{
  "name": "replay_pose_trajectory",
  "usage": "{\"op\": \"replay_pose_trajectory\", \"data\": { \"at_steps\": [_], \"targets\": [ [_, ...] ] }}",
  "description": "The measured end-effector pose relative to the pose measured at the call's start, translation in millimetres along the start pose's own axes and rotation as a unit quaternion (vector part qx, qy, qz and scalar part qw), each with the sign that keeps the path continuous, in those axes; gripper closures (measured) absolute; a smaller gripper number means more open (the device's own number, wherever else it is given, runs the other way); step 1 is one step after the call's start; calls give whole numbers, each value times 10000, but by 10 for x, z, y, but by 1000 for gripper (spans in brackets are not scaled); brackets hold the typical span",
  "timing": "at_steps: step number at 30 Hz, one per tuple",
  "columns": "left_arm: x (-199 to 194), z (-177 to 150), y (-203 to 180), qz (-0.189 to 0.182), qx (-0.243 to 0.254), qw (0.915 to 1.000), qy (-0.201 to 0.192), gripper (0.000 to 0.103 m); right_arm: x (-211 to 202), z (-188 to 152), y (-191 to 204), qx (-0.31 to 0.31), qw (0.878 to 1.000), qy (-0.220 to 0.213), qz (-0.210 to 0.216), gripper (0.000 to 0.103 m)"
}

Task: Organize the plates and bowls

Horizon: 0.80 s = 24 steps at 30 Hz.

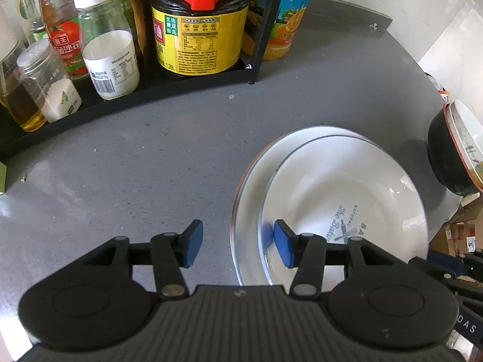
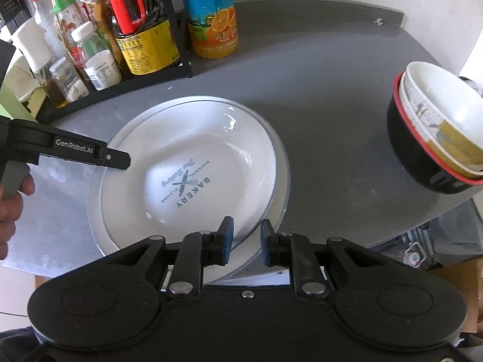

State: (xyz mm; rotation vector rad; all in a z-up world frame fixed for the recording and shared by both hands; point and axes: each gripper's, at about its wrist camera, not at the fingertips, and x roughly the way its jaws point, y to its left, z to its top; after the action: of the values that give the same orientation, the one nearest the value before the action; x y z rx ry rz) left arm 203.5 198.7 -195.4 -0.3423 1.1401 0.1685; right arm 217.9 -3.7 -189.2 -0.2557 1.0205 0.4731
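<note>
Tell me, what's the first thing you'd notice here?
Probably the white bakery-print plate lying in a clear glass dish in the middle of the grey countertop, with the right gripper straddling their near rims, fingers apart. To the right sits a black, red-rimmed bowl with lighter bowls nested inside, and behind stands a black rack crowded with sauce bottles.

Plates (image 2: 193, 163) stacked; bowls (image 2: 437, 138) (nested) right.

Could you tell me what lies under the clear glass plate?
A white plate printed BAKERY shows through the clear glass plate, nested with it on the grey countertop. Whether anything else lies beneath the stack is hidden.
</note>
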Motion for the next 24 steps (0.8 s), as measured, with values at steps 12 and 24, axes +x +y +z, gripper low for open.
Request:
{"op": "replay_pose_trajectory", "data": {
  "at_steps": [12, 24],
  "targets": [
    [-49, 56, 15, -48, -112, 9999, -31, 52, -10, -14, -100, 324, 9994, -73, 45, 81],
    [-304, 185, -235, -91, 297, 9993, -190, 34, -296, -162, -464, 1251, 9910, -454, 144, 58]
  ]
}}
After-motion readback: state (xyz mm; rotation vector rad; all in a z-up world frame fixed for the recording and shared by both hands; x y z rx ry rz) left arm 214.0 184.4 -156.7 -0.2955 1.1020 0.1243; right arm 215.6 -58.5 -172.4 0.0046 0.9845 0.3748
